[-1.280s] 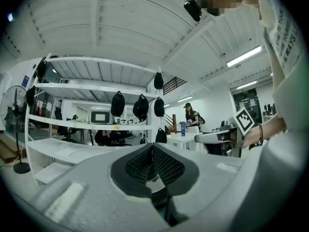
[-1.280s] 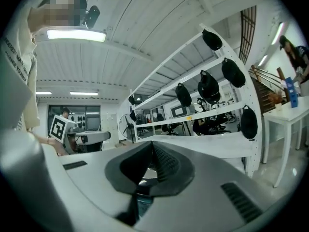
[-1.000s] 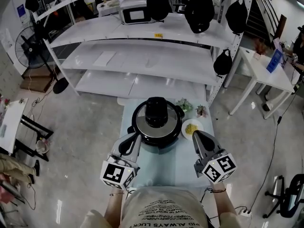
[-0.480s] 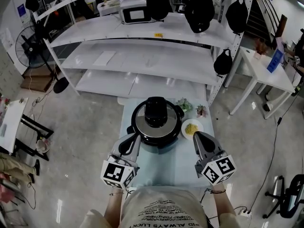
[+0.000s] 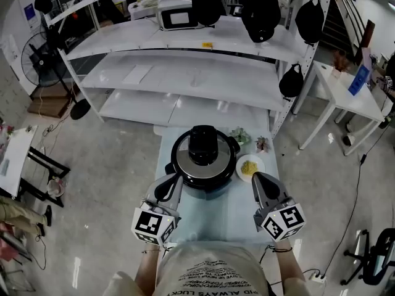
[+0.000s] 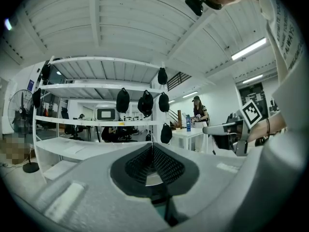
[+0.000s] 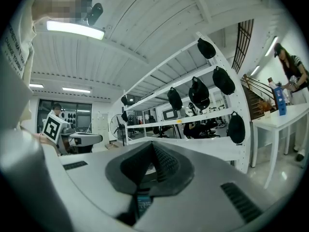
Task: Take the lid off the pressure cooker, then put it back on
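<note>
Head view: pressure cooker [image 5: 203,158] sits near table's [image 5: 222,217] left edge.

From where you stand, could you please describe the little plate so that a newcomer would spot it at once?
Find the white shelving rack; the pale blue table stands before it, bearing a black-topped pressure cooker. Just right of the cooker lies the plate: the only round white dish, with a yellow heap on it, unlike the greenish bits behind.

The left tool [image 6: 152,148], jaws together, faces white shelves [image 6: 91,124].
</note>
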`<state>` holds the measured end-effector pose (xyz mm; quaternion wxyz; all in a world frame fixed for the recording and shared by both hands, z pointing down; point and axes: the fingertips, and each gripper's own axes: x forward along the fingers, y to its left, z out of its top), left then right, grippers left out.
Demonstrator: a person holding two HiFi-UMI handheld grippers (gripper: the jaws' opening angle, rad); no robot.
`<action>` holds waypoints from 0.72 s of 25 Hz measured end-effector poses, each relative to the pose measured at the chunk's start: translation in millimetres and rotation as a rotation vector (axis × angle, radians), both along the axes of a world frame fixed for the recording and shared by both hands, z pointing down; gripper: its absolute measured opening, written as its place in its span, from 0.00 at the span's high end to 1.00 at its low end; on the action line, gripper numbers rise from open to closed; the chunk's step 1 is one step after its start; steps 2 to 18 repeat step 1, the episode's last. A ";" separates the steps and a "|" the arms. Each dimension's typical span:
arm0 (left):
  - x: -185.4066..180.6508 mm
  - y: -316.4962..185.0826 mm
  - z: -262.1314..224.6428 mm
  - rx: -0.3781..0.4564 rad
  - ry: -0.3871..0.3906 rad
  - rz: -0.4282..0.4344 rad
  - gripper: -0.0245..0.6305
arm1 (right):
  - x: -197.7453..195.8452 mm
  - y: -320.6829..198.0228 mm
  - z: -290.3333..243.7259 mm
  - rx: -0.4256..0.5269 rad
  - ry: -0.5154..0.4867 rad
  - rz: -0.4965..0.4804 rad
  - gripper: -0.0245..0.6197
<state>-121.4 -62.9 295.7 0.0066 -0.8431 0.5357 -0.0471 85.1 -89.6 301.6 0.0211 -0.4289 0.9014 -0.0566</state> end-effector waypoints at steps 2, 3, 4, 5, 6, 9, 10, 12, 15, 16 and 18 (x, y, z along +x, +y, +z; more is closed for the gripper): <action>-0.2 0.1 0.6 -0.001 0.000 -0.001 0.92 | 0.0 0.2 0.5 0.002 0.001 -0.002 0.95; -0.2 0.1 0.6 -0.001 0.000 -0.001 0.92 | 0.0 0.2 0.5 0.002 0.001 -0.002 0.95; -0.2 0.1 0.6 -0.001 0.000 -0.001 0.92 | 0.0 0.2 0.5 0.002 0.001 -0.002 0.95; -0.2 0.1 0.6 -0.001 0.000 -0.001 0.92 | 0.0 0.2 0.5 0.002 0.001 -0.002 0.95; -0.2 0.1 0.6 -0.001 0.000 -0.001 0.92 | 0.0 0.2 0.5 0.002 0.001 -0.002 0.95; -0.2 0.1 0.6 -0.001 0.000 -0.001 0.92 | 0.0 0.2 0.5 0.002 0.001 -0.002 0.95; -0.2 0.1 0.6 -0.001 0.000 -0.001 0.92 | 0.0 0.2 0.5 0.002 0.001 -0.002 0.95; -0.2 0.1 0.6 -0.001 0.000 -0.001 0.92 | 0.0 0.2 0.5 0.002 0.001 -0.002 0.95; -0.2 0.1 0.6 -0.001 0.000 -0.001 0.92 | 0.0 0.2 0.5 0.002 0.001 -0.002 0.95; -0.2 0.1 0.6 -0.001 0.000 -0.001 0.92 | 0.0 0.2 0.5 0.002 0.001 -0.002 0.95; -0.2 0.1 0.6 -0.001 0.000 -0.001 0.92 | 0.0 0.2 0.5 0.002 0.001 -0.002 0.95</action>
